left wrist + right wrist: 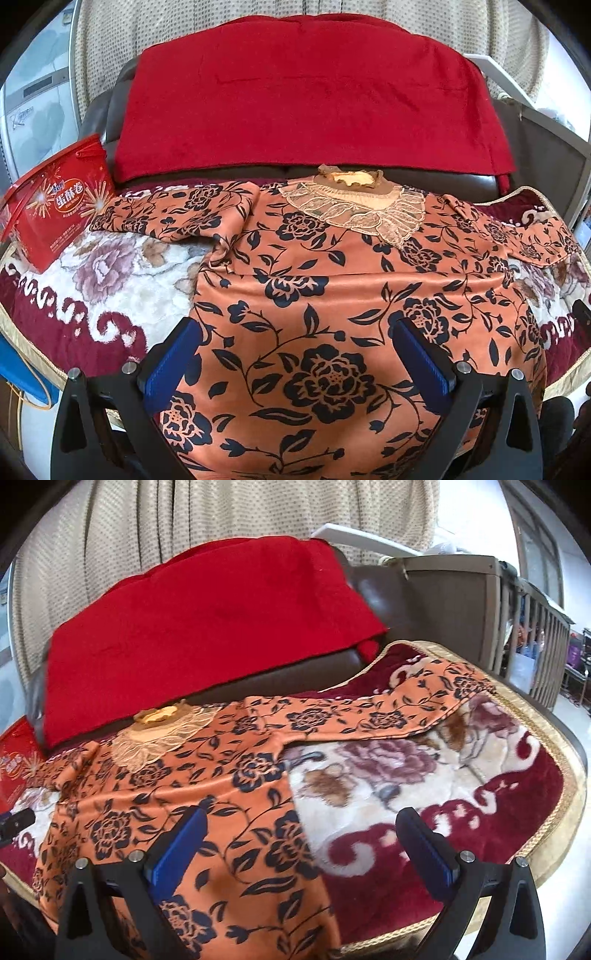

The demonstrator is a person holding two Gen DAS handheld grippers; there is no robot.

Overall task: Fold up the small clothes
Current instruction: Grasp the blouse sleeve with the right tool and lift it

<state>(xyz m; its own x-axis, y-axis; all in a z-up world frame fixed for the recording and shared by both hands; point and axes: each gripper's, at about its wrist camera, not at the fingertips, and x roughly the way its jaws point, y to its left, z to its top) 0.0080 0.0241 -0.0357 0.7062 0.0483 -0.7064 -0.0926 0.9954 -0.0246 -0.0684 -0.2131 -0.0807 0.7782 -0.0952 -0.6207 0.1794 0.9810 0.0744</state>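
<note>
Garment: an orange blouse (314, 295) printed with dark navy roses and leaves is spread face-up on a plush blanket (122, 280), straight ahead of and beneath the left hand-held gripper.
Collar: a sheer lace collar (354, 210) with a ruffled neck opening is seen at the far end of the blouse, away from both hand-held grippers.
Sleeves: one sleeve (173, 214) is stretched out to the far left of the left hand-held gripper; the other sleeve (388, 712) is laid across the blanket ahead of the right hand-held gripper.
Left hand-held gripper (297, 334): its blue-padded fingers are spread wide above the lower body of the blouse; nothing is gripped.
Right hand-held gripper (303, 827): its fingers are spread wide too, the left finger over the blouse's side edge, the right finger over bare blanket; nothing is gripped.
Blanket: cream pile with mauve flowers, maroon scrolls and gold edging is shown under the blouse.
Red cloth (306, 103): it is draped over a dark brown backrest beyond the collar.
Red tub (55, 206): it is placed on the blanket to the far left of the left hand-held gripper, near the sleeve's cuff; large white Chinese characters "蛋酥卷" are printed on it beside firework graphics, and the smaller print cannot be read.
Curtain (184, 517): beige dotted fabric is hung behind the red cloth.
</note>
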